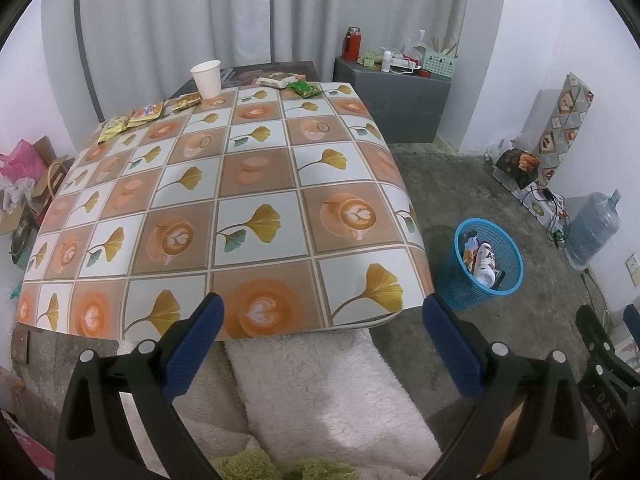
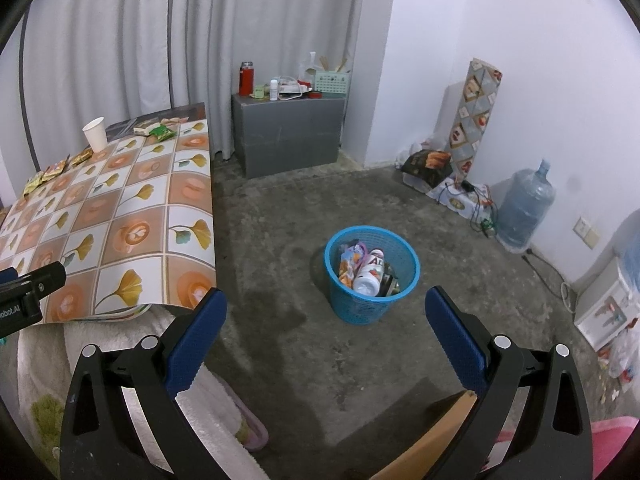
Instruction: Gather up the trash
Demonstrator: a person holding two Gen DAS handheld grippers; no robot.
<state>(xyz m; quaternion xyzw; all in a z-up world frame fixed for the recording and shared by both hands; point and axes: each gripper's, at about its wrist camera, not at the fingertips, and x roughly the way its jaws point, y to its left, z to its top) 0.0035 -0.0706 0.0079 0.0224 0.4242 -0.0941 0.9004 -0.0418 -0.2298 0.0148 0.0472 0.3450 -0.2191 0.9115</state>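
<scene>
A white paper cup (image 1: 207, 79) (image 2: 95, 133) stands at the far end of the patterned table (image 1: 256, 184) (image 2: 120, 208). Gold snack wrappers (image 1: 132, 120) (image 2: 52, 170) lie along its far left edge, and a green wrapper (image 1: 303, 89) (image 2: 162, 132) lies by a small box (image 1: 276, 80) at the back. A blue mesh bin (image 1: 482, 264) (image 2: 370, 276) on the floor right of the table holds a white bottle (image 2: 369, 274) and wrappers. My left gripper (image 1: 322, 308) is open and empty over the table's near edge. My right gripper (image 2: 325, 304) is open and empty, above the floor just in front of the bin.
A grey cabinet (image 2: 288, 132) with a red flask (image 2: 246, 79) stands by the curtain. A water jug (image 2: 524, 204), a rolled mat (image 2: 476, 116), cables and bags line the right wall. A white fluffy blanket (image 1: 320, 392) lies below the table edge.
</scene>
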